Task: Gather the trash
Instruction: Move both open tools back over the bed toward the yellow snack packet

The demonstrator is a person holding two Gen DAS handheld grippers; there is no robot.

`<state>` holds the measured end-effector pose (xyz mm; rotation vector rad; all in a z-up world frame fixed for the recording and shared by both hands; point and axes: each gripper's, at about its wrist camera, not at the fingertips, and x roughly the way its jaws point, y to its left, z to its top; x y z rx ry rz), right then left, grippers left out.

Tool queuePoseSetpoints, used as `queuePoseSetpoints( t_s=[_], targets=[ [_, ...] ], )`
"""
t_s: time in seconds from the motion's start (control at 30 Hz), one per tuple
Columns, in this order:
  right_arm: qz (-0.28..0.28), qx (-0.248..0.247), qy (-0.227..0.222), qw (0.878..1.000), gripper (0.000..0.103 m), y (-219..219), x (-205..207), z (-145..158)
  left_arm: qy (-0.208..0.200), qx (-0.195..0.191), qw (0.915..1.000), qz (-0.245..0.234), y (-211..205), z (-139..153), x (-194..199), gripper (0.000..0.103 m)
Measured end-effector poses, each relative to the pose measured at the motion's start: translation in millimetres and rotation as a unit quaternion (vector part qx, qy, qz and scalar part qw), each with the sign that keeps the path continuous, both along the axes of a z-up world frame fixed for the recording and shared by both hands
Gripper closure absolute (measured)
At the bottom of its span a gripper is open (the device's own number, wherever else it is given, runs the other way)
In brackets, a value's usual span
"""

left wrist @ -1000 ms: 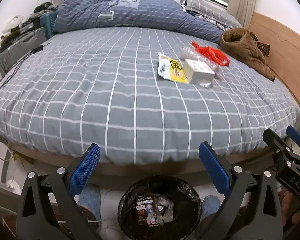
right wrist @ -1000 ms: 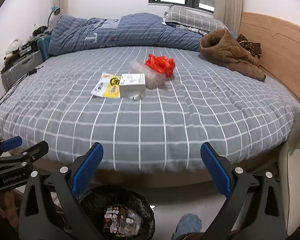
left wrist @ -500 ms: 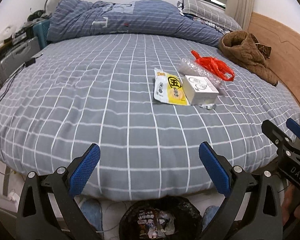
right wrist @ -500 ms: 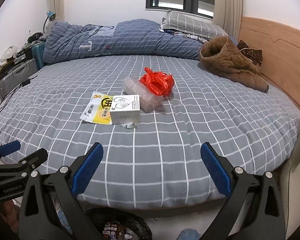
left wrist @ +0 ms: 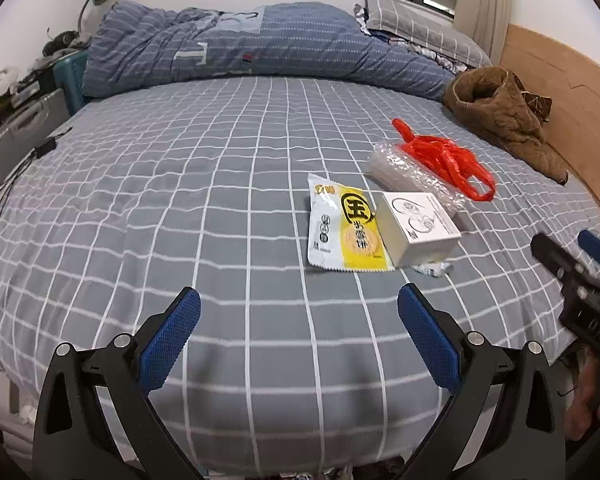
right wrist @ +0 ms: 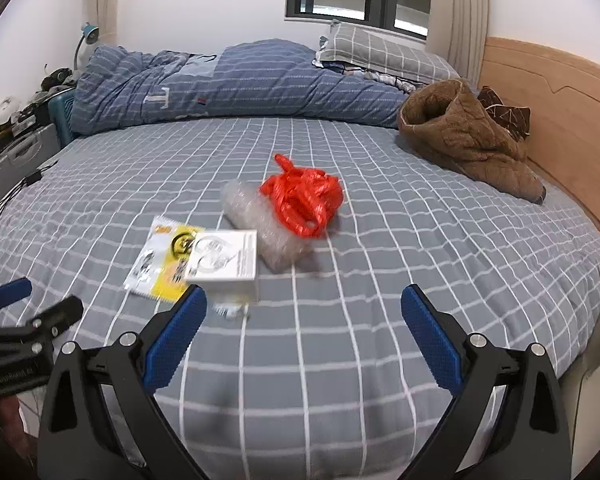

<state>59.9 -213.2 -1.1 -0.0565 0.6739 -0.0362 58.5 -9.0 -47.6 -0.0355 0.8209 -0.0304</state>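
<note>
Trash lies in a cluster on the grey checked bed point(left wrist: 180, 208): a yellow-and-white snack wrapper point(left wrist: 342, 228), a white box point(left wrist: 418, 227), a small crumpled foil wrapper point(left wrist: 432, 269), a roll of clear bubble wrap point(left wrist: 404, 168) and a red plastic bag point(left wrist: 448, 158). The right wrist view shows the same wrapper point(right wrist: 160, 260), box point(right wrist: 226, 262), bubble wrap point(right wrist: 264, 224) and red bag point(right wrist: 302, 196). My left gripper point(left wrist: 298, 332) is open and empty over the near bed edge. My right gripper point(right wrist: 304, 334) is open and empty, just short of the box.
A rolled blue duvet point(left wrist: 260, 48) and a pillow point(left wrist: 420, 28) lie at the far side. A brown jacket point(left wrist: 500, 120) rests by the wooden headboard point(left wrist: 560, 92). Cluttered luggage point(left wrist: 16, 128) stands at the left. The bin's rim barely shows at the bottom edge point(left wrist: 340, 474).
Both grippers have risen from above the floor bin and moved forward over the bed toward the trash. The bin has dropped almost out of view. Both stay open.
</note>
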Motion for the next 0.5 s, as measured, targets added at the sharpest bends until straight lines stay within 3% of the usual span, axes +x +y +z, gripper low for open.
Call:
queuePoseSetpoints(
  t_s=[0.5],
  targets=[
    [0.0, -0.007, 0.017, 1.0, 0.009, -10.8, 112.3, 0.1, 0.034, -0.005, 0.9994, -0.009, -4.9, -26.0, 77.3, 0.006]
  ],
)
